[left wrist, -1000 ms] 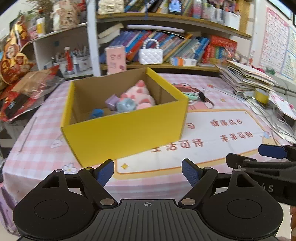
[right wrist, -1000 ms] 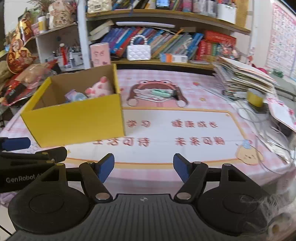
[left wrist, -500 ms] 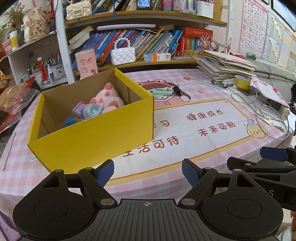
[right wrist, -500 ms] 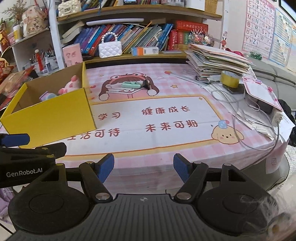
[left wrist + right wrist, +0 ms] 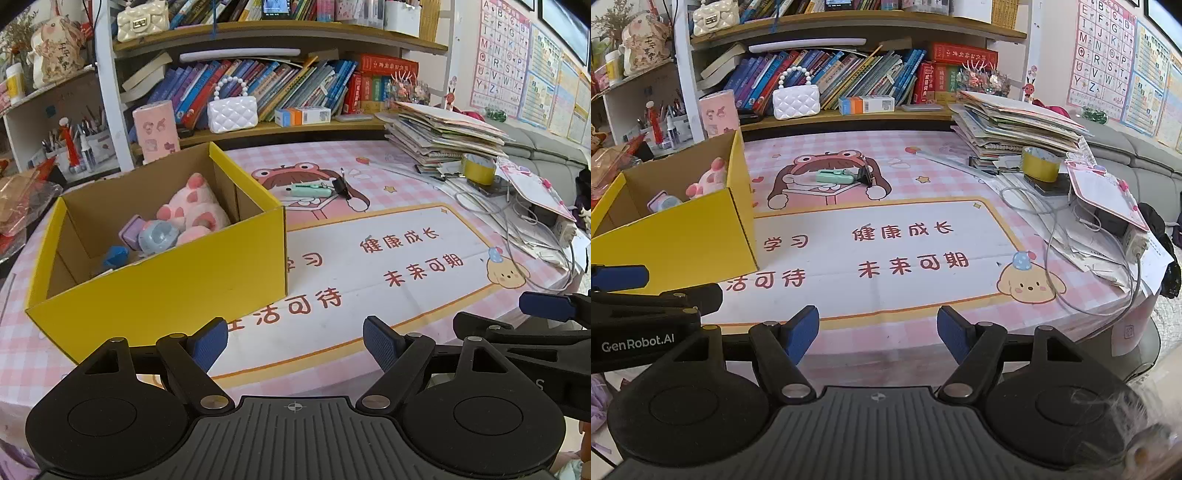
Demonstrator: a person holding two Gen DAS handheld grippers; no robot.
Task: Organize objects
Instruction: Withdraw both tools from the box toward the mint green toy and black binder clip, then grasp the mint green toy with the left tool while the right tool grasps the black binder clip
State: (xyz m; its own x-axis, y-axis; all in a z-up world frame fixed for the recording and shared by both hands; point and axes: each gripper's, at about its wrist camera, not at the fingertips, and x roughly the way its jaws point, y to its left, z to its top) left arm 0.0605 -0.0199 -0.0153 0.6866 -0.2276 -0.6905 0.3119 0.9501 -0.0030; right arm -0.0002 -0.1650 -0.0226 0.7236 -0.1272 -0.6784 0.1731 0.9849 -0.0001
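Two empty grippers, toys boxed, one item left out
Left gripper [image 5: 295, 339] and right gripper [image 5: 878, 330] hang wide before the box [image 5: 177, 284] — toys [image 5: 184, 218] inside; a green gadget [image 5: 834, 177] lies beyond it, probably next.

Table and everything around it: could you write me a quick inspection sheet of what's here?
Surface: pink checked tablecloth with cartoon print.
Job's things: yellow box holding a pink plush and small toys; mint green gadget lying outside it.
Clutter: paper stack, yellow tape roll.
Grippers: left gripper and right gripper open, empty.
Cables: white cable trailing at right edge.
Surroundings: bookshelf, alphabet poster.
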